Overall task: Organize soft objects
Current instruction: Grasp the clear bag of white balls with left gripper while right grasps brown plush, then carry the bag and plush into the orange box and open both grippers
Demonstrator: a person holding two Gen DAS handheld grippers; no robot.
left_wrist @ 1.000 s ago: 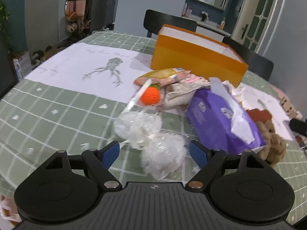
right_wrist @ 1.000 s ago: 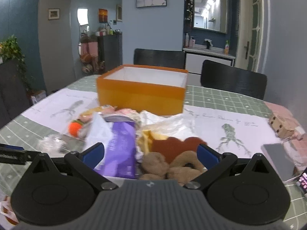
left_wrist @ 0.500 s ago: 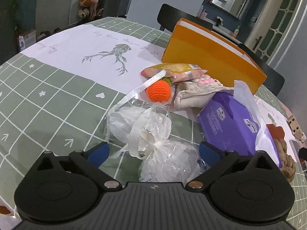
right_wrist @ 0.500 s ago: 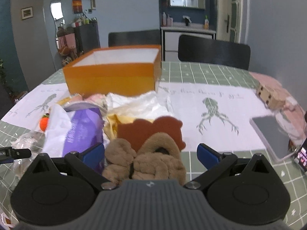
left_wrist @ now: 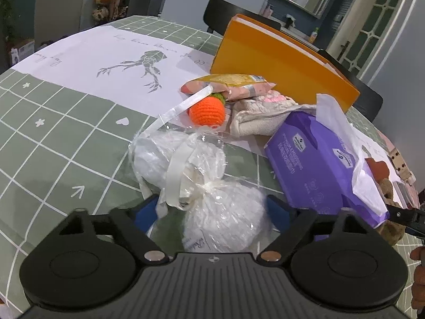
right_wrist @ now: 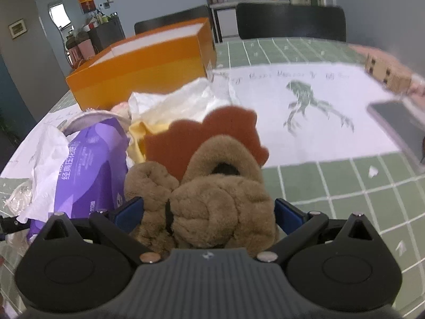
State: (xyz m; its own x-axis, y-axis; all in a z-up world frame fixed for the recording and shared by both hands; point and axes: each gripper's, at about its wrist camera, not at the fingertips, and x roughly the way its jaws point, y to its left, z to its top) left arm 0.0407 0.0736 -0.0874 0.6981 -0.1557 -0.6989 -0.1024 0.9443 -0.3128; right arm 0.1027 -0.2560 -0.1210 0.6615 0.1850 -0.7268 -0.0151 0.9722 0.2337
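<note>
- The left claw stood wide open, its blue pads on either side of the nearer lobe of a white cellophane-wrapped bundle tied with ribbon; neither pad pressed the wrap, so nothing was gripped.
- That bundle lay on the green checked desk, just beside the purple tissue pack on its right.
- Beyond the bundle sat an orange crocheted ball, a yellow snack packet and a cream cloth, crowded together in front of the orange box.
- To the left of the bundle the desk ran open out to its near-left edge, carrying only a white printed sheet.
- The right claw was also spread wide, straddling a brown plush knot without squeezing it.
- A rust-red sponge shape lay right behind the plush, with the tissue pack touching on the left.
- Right of the plush, the desk was open cloth and paper toward a dark tablet near the right edge.
</note>
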